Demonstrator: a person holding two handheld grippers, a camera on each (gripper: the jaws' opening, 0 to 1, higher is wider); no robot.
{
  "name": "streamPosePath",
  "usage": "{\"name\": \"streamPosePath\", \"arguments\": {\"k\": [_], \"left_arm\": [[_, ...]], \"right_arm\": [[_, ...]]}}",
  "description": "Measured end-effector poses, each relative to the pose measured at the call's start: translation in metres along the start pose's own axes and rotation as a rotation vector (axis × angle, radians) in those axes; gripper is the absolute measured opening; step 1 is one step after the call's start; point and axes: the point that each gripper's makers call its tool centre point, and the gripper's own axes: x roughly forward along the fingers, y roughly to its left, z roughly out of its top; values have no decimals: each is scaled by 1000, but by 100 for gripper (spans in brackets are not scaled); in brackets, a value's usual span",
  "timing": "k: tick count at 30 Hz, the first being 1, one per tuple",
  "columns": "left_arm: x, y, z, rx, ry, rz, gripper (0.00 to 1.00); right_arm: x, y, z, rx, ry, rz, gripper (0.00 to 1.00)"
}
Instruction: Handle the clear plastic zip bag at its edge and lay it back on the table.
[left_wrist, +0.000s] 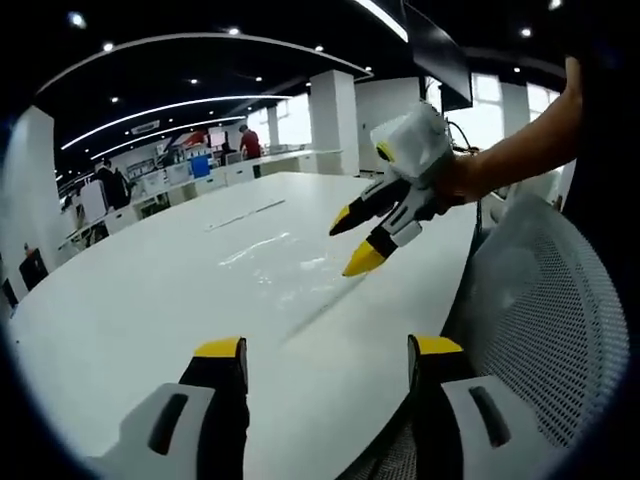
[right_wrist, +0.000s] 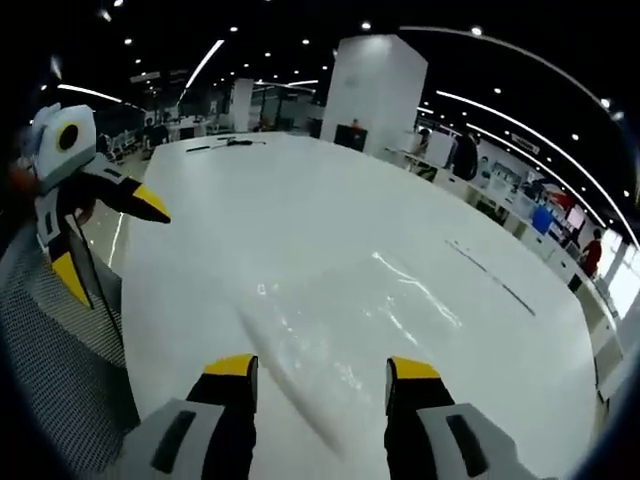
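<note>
The clear plastic zip bag (left_wrist: 278, 258) lies flat on the white table (left_wrist: 130, 310), showing mostly as glints. In the left gripper view my left gripper (left_wrist: 328, 350) stands open at the table's near edge, short of the bag, with nothing between its jaws. My right gripper (left_wrist: 352, 242) comes in from the right, held by a hand. It is open and hovers just above the bag's right side. In the right gripper view the bag (right_wrist: 345, 305) lies right ahead of my open right gripper (right_wrist: 322, 368). The left gripper (right_wrist: 110, 243) hangs open at the left, off the table's edge.
A grey mesh chair back (left_wrist: 545, 320) stands against the table's edge by both grippers, also seen as the chair (right_wrist: 50, 350) at lower left. Thin dark items (right_wrist: 225, 143) lie at the table's far end. Desks, a white pillar (right_wrist: 375, 90) and people fill the background.
</note>
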Motion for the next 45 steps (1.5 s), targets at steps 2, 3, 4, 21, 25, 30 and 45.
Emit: {"name": "streamPosePath", "arguments": {"k": [2,3,4,21,25,30,45], "left_arm": [[0,-1,2,-2,-6,-3,69],[0,-2,2,-7,-9,-6,69],[1,-3,3,-11,-10,-11,70],[1,-2,13,-72,-38,-8,73],[0,-2,14,-90,-51,-19,74],[-1,-7,26,-103,-78,-37,78],[5,-6,32,-88,-119,-14,99]], "right_arm": [[-10,-4,0,21,-12,-18,55],[-13,-5,-1,24,-12,-22,56],[-17,-6,-2,27,-12,-28,58],[-81,-9,-34,109,-36,-58,89],[-92,-7,-41,103,-27,-74,97],[-105,0,-49,157,-54,-79,100],[-120,0,-61,172,-110,-132,100]]}}
